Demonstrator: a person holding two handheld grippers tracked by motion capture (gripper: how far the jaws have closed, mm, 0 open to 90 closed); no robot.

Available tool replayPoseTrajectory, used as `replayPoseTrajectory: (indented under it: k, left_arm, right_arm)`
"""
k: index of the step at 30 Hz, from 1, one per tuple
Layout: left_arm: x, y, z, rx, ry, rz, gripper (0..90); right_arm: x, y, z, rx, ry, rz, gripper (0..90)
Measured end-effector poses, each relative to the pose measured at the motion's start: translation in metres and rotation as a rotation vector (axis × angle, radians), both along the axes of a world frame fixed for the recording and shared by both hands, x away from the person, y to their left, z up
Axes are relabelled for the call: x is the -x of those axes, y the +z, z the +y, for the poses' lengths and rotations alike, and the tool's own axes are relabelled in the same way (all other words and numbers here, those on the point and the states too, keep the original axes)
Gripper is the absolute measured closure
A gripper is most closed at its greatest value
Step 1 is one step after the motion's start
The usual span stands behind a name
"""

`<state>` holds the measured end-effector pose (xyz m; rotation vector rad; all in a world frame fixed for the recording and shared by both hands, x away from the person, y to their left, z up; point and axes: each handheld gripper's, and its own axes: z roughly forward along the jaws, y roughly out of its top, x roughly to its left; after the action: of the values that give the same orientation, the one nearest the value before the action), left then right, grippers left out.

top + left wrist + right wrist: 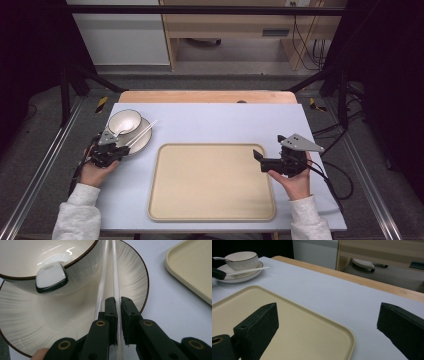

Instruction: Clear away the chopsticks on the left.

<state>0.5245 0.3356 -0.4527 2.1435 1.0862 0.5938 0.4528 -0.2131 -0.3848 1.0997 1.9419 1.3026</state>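
A white bowl [125, 121] stands on a striped cream plate [145, 143] at the table's left. A white spoon with a dark rim [51, 276] lies in the bowl [82, 272]. Two white chopsticks [145, 131] rest across the plate [135, 277]. My left gripper [118, 301] is shut on the right-hand chopstick [115, 270] at the plate's near edge; the other chopstick [102, 282] runs just outside its left jaw. The high view shows my left gripper [122, 146] at that edge. My right gripper [327, 308] hangs open and holds nothing, over the right edge of a beige tray [294, 322].
The beige tray [210, 180] lies in the middle of a pale blue mat [220, 122], with its corner [192, 267] close to the plate. A wooden table edge [207, 96] runs along the back. Metal frame rails [45, 165] flank the table.
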Motion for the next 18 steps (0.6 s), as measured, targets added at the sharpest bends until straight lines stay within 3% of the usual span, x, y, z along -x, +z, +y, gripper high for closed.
replayPoseTrajectory:
  k: [12,18]
  left_arm:
    - [-0.008,-0.002,-0.008,0.017,0.05,0.024,79.5]
    - [-0.011,-0.005,-0.013,-0.013,0.056,0.045,81.8]
  right_arm:
    - [0.0,0.0,0.0,0.001,0.003,0.002,3.9]
    - [-0.001,0.0,0.0,-0.003,0.005,0.008,3.8]
